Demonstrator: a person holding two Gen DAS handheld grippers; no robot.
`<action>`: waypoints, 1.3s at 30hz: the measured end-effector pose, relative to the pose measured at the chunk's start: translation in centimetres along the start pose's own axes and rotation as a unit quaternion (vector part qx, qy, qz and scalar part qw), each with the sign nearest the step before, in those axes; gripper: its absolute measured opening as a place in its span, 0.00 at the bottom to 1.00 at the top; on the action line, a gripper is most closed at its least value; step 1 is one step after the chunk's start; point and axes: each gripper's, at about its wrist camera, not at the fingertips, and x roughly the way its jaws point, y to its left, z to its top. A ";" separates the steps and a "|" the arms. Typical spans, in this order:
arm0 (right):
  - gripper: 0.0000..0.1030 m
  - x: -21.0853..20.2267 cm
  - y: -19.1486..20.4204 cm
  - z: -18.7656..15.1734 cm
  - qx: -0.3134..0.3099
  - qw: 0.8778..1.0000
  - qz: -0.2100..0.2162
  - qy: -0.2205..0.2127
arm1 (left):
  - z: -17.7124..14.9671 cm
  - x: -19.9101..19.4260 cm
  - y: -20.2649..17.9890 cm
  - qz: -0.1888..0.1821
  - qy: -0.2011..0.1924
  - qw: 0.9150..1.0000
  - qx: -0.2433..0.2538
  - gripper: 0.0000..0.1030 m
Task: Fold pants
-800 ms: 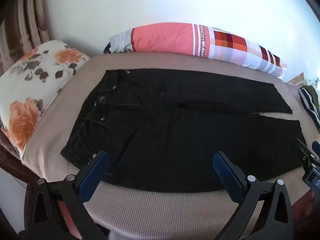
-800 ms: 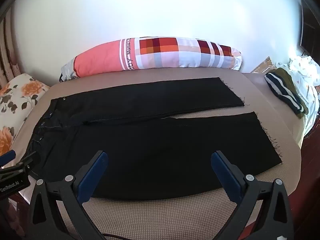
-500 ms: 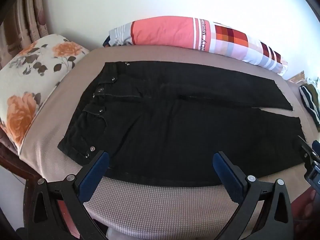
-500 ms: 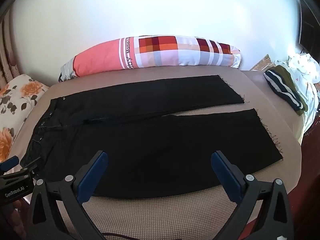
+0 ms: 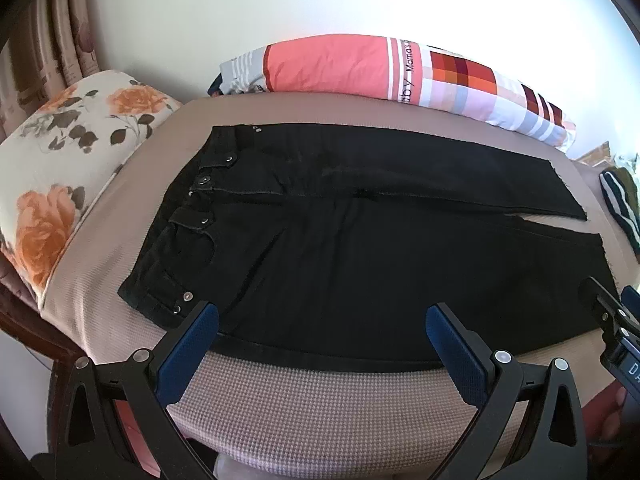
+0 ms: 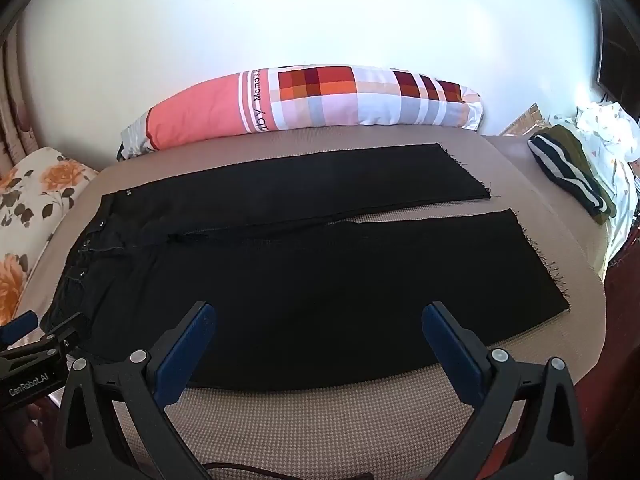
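Observation:
Black pants (image 5: 360, 248) lie flat on a beige bed cover, waistband to the left, two legs stretching right with frayed hems; they also show in the right wrist view (image 6: 320, 272). My left gripper (image 5: 322, 320) is open and empty, hovering over the near edge by the waist end. My right gripper (image 6: 318, 320) is open and empty, over the near edge of the near leg. Each gripper's body shows at the edge of the other's view.
The beige bed cover (image 6: 340, 424) runs to the near edge. A pink and checked bolster (image 6: 312, 100) lies along the far wall. A floral pillow (image 5: 72, 168) sits at the left. Striped folded clothes (image 6: 568, 176) lie at the right.
The left wrist view has shifted so that more of the near waistband corner shows. The right gripper has barely moved. The pants have not moved.

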 end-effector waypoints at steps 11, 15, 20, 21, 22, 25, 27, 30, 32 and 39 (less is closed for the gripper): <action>1.00 0.0 0.4 -0.7 0.005 1.000 0.002 0.001 | -0.2 0.0 0.0 0.002 0.000 1.000 0.003 1.00; 1.00 0.0 0.4 -0.7 0.005 1.000 0.002 0.001 | -0.3 -0.1 0.0 0.004 0.001 1.000 0.004 1.00; 1.00 -0.1 0.7 -0.6 0.005 1.000 0.000 -0.002 | -0.4 0.1 -0.2 0.007 -0.001 1.000 0.005 1.00; 1.00 0.0 0.7 -0.6 0.004 1.000 0.000 -0.002 | -0.4 0.1 -0.2 0.007 -0.002 1.000 0.004 1.00; 1.00 -0.1 0.6 -0.6 0.005 1.000 0.001 -0.001 | -0.4 0.1 -0.2 0.008 -0.001 1.000 0.005 1.00; 1.00 -0.1 0.7 -0.7 0.003 1.000 0.002 -0.001 | -0.3 0.1 -0.2 0.008 -0.001 1.000 0.005 1.00; 1.00 -0.1 0.8 -0.6 0.002 1.000 0.001 -0.001 | -0.3 0.1 -0.2 0.008 -0.001 1.000 0.006 1.00; 1.00 -0.1 0.9 -0.6 0.002 1.000 0.002 -0.001 | -0.3 0.1 -0.3 0.008 -0.001 1.000 0.005 1.00; 1.00 -0.1 0.9 -0.6 0.002 1.000 0.002 -0.001 | -0.3 0.1 -0.3 0.009 0.000 1.000 0.005 1.00; 1.00 -0.1 1.1 -0.5 0.000 1.000 0.002 0.001 | -0.3 0.1 -0.3 0.009 -0.001 1.000 0.006 1.00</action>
